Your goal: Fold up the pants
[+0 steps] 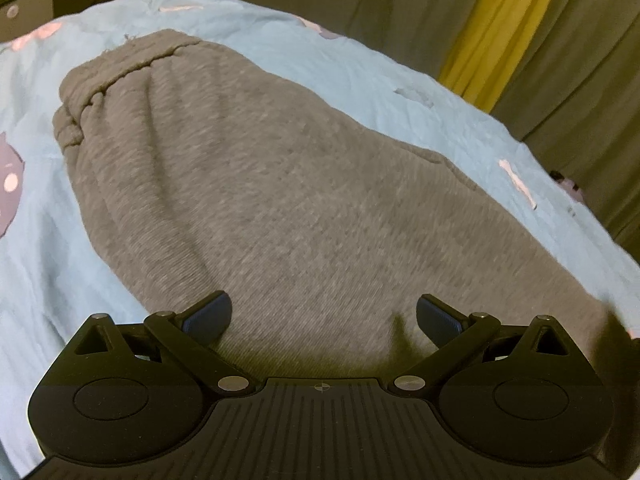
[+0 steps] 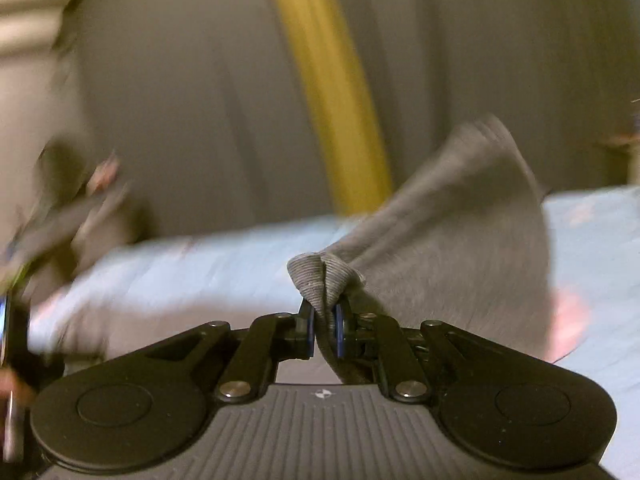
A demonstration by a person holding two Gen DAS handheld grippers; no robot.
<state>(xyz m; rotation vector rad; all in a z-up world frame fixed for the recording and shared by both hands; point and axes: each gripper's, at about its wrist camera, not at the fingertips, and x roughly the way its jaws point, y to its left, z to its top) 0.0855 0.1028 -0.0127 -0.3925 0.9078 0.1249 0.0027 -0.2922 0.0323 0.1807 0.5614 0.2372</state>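
Grey knit pants (image 1: 260, 184) lie on a light blue bedsheet (image 1: 380, 72), the gathered waistband at the far left of the left wrist view. My left gripper (image 1: 324, 314) is open and empty, hovering just above the near part of the pants. In the right wrist view, my right gripper (image 2: 324, 328) is shut on a bunched ribbed edge of the pants (image 2: 320, 280) and holds it lifted above the bed; the cloth (image 2: 460, 220) rises to the right behind it. That view is blurred by motion.
The bed's far edge (image 1: 520, 136) drops off toward grey curtains (image 1: 400, 0) with a yellow strip (image 1: 500, 20). Dark furniture (image 1: 24, 8) stands at the far left. Blurred dark objects (image 2: 72, 200) sit left of the bed in the right wrist view.
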